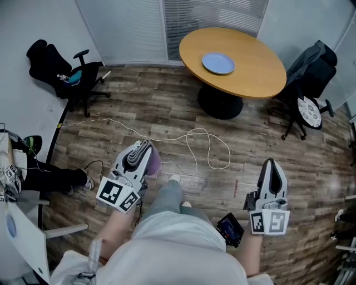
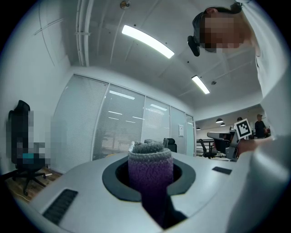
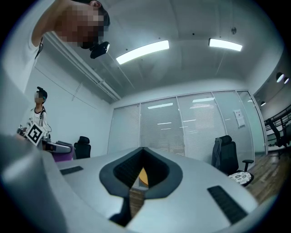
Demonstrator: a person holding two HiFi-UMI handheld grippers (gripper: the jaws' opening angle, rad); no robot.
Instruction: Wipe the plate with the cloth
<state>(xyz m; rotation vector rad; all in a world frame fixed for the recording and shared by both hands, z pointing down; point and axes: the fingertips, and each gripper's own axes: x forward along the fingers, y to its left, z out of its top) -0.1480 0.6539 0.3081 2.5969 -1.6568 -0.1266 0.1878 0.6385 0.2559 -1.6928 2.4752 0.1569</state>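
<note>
Dark wood-plank floor (image 1: 144, 119) fills the room, closed off at the far side by glass walls with slatted blinds (image 1: 211, 14). A round wooden table (image 1: 250, 61) on a black pedestal stands near them, with one black office chair (image 1: 311, 72) just beside it and another (image 1: 61, 69) against the left wall. A white cable (image 1: 194, 147) loops across the boards.

The left gripper (image 1: 140, 149) is clamped on a rolled purple-grey cloth (image 2: 150, 166). The right gripper (image 1: 271, 164) has its jaws together, with nothing between them. The blue plate (image 1: 218, 63) lies on the table, well apart from both grippers.
</note>
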